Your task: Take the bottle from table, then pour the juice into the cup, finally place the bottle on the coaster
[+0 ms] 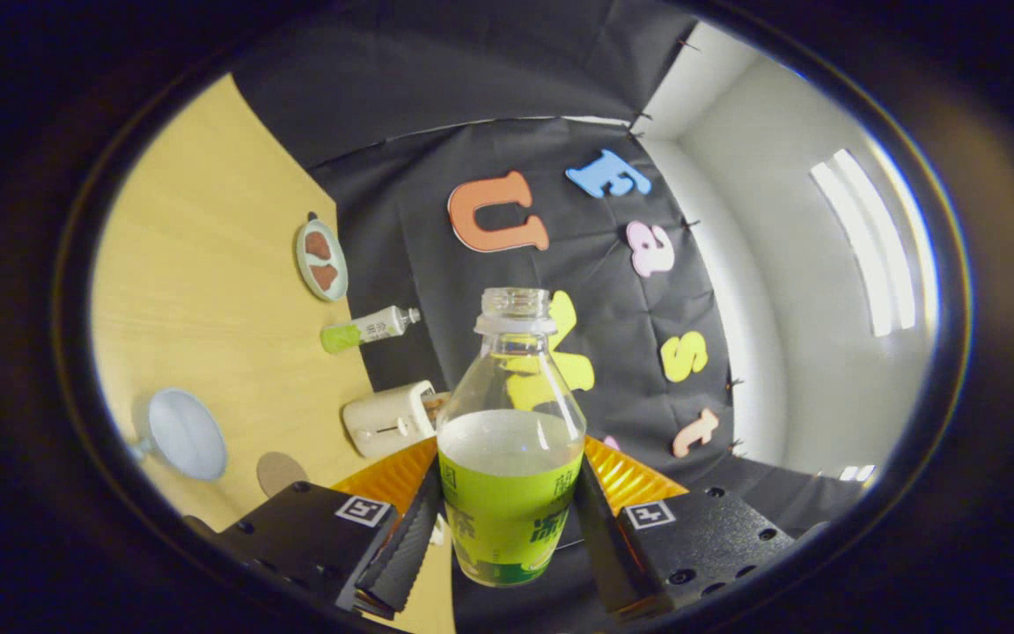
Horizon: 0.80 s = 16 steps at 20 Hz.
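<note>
Tongs [507, 537] are what we see nearest, clenched on the juice bottle [510, 458], one finger pressing each side of its green label. We note the bottle is uncapped, liquid reaching the label's top edge, and the whole scene looks tilted. Beyond the fingers on the wooden counter [208, 291] we find a brown coaster [280, 471], a pale cup [183, 433], a cream toaster [388, 418], a small green-ended tube [371, 328], and farthest a plate [322, 260] holding brown pieces.
</note>
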Available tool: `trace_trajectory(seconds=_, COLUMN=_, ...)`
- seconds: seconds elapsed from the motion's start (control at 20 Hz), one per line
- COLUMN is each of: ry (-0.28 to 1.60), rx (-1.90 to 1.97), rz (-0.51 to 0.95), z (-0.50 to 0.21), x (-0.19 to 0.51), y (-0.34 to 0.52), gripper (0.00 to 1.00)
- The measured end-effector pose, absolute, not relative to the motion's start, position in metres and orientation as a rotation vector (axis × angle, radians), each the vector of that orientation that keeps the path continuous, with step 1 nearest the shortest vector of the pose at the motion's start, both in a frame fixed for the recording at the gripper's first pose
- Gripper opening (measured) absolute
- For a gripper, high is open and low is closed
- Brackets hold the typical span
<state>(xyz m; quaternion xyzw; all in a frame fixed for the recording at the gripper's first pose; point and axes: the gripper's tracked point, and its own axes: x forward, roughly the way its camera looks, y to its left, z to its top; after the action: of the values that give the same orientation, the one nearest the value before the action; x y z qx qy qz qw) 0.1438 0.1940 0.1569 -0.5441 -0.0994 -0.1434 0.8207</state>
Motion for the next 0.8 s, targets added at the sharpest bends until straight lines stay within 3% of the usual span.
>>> trace_trajectory(seconds=0.45, ry=-0.192, rx=-0.456, rz=-0.289, z=0.147, x=0.167, y=0.147, gripper=0.81)
trace_trajectory(seconds=0.8, ry=-0.031, rx=-0.131, rz=-0.12, z=0.09, x=0.208, y=0.152, gripper=0.77)
